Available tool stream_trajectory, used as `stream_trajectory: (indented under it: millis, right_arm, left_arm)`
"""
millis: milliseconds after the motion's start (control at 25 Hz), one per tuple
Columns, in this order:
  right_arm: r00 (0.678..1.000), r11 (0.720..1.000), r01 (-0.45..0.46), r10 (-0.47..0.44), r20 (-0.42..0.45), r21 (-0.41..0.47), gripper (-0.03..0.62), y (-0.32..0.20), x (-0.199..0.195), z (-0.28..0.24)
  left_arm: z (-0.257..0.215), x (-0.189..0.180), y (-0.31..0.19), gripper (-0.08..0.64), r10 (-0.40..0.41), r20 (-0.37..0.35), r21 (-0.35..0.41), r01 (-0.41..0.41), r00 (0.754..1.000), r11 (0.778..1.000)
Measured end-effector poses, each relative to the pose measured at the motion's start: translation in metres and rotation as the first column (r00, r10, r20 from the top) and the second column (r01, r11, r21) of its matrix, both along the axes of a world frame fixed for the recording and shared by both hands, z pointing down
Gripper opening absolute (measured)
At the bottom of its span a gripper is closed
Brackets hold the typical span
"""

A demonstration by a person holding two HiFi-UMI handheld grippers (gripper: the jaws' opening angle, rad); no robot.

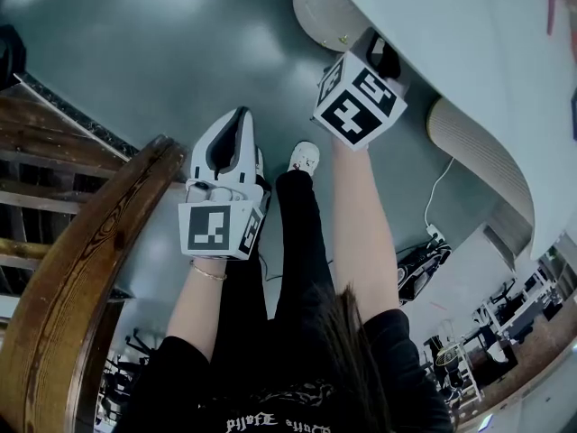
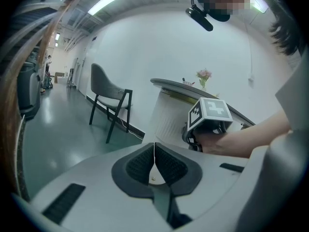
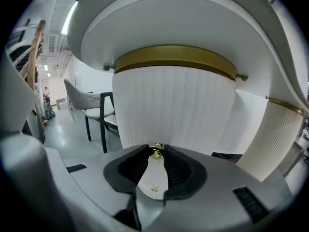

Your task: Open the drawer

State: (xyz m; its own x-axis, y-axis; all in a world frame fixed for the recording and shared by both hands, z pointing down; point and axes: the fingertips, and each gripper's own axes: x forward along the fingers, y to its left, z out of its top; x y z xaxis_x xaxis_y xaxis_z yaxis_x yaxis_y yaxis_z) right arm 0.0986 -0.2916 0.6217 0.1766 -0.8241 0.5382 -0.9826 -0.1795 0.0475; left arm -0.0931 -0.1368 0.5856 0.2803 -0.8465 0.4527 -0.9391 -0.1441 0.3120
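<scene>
Nearest the head view's camera, a person in a black top stands with both forearms stretched forward, a gripper in each hand. The left gripper [image 2: 154, 148] is held out over the grey-green floor [image 1: 171, 52], beside a curved wooden handrail [image 1: 81, 269]. Its jaws are pressed fully together with nothing between them.

A little further forward and to the right, the right gripper [image 3: 156, 148] reaches in under the edge of a white table [image 3: 169, 18]. Its jaws stand partly apart, and their tips are closed on a small round brass knob [image 3: 156, 153].

The knob sits on the drawer [image 3: 174, 105], just below the table top. The drawer has a curved white front with fine upright ribs. A brass band [image 3: 176, 56] runs along its top edge, directly under the overhanging table top. The front looks level with the band; whether it has been pulled out at all cannot be told.

To the right of the drawer, set apart from it, stands a second ribbed white front [image 3: 273, 139] with its own brass trim.

In the left gripper view, a small bunch of pink flowers [image 2: 203, 75] stands on the table top.

Farther back, by the white wall, is a grey chair [image 2: 108, 98] on dark angled legs. Beyond it a long hall runs away under ceiling strip lights.
</scene>
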Motion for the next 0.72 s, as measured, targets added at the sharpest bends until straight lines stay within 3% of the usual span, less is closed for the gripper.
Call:
stream_trajectory:
  millis: [720]
  right_arm:
    - [1.0,1.0,-0.025,0.025,0.018,-0.014,0.123,0.008,-0.006,0.0]
  left_arm:
    - [0.002,-0.005,-0.017,0.025,-0.021,-0.02,0.003,0.021,1.0,1.0]
